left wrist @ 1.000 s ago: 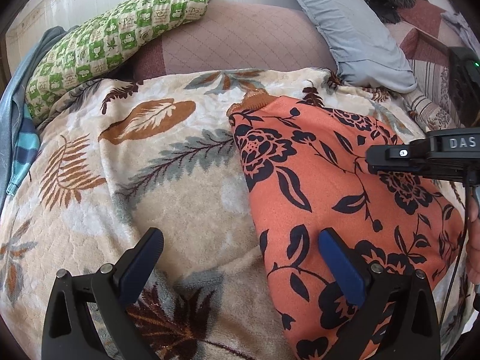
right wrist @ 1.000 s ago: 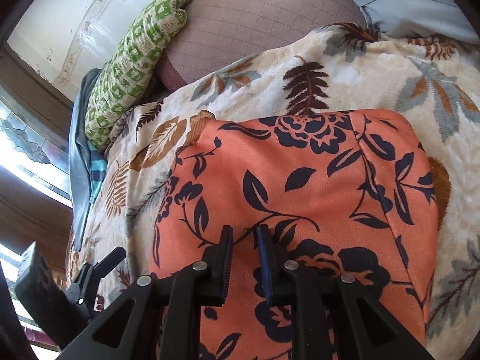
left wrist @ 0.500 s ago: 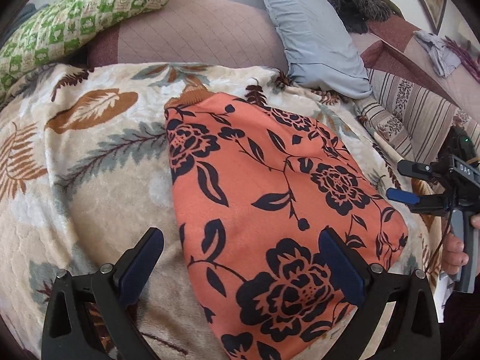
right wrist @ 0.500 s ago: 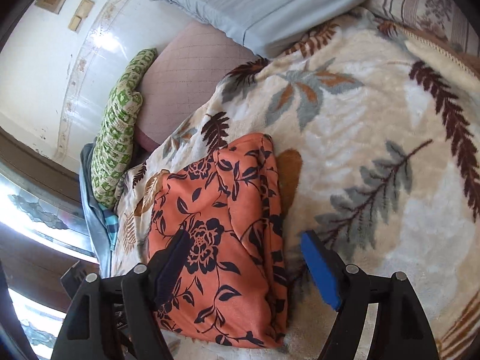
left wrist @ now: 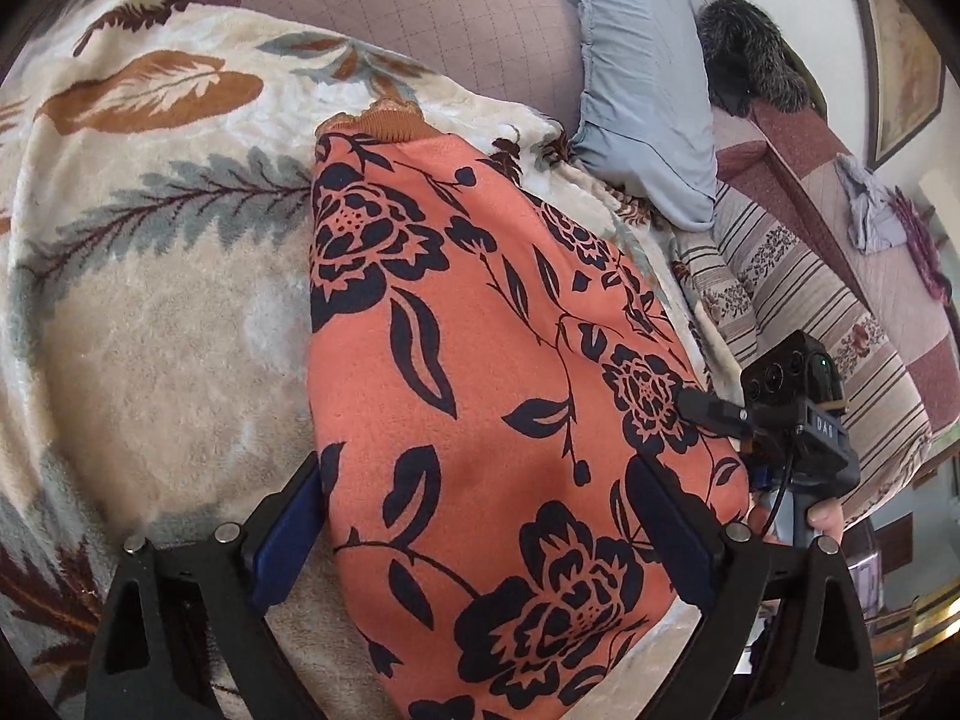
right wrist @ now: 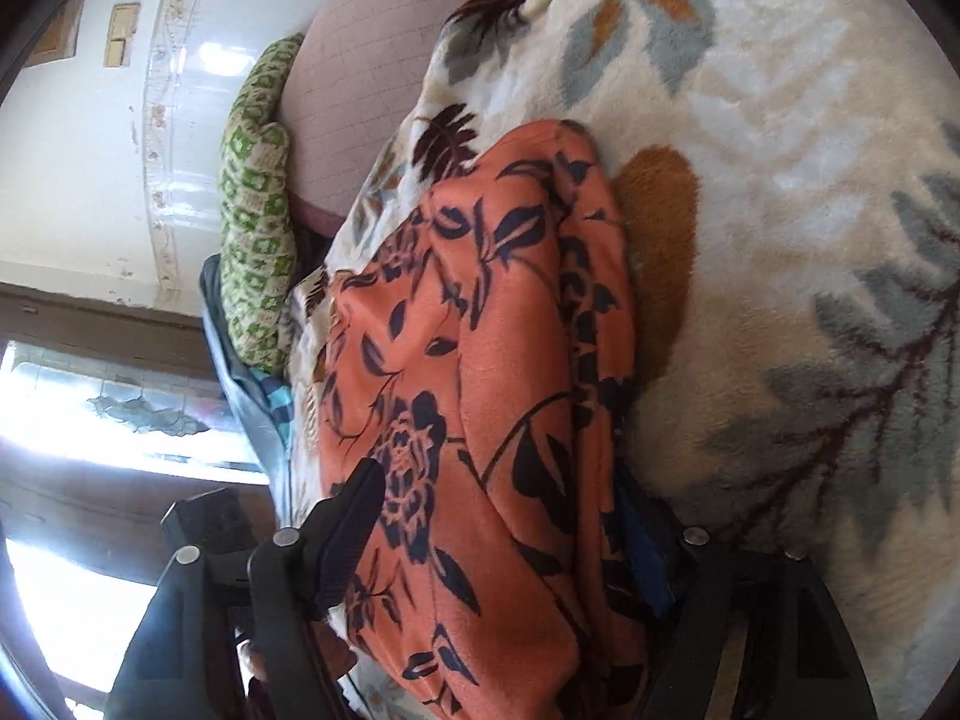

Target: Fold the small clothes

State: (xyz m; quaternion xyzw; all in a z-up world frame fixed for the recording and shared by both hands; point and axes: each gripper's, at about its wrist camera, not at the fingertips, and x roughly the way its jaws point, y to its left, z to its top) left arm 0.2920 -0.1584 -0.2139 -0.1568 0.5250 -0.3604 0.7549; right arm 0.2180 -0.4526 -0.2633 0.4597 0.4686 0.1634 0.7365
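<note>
An orange garment with a dark flower print [left wrist: 480, 372] lies folded on a cream leaf-pattern blanket [left wrist: 150, 300]; it also shows in the right wrist view [right wrist: 480, 360]. My left gripper [left wrist: 480, 528] is open, its two fingers standing either side of the garment's near end. My right gripper [right wrist: 498, 534] is open and straddles the garment's side edge, one finger above the cloth and the other low beside the blanket. In the left wrist view the right gripper [left wrist: 720, 420] sits at the garment's right edge.
A mauve quilted cushion [left wrist: 420, 18] and a grey-blue pillow [left wrist: 642, 90] lie at the bed's far end. A green patterned pillow [right wrist: 258, 210] lies by the wall. A striped quilt [left wrist: 840, 360] covers the bed's right side.
Both grippers moved in close to the garment. The right gripper, shut a second ago, opened, swung to the garment's side edge and now straddles it. The left now brackets the near end.
</note>
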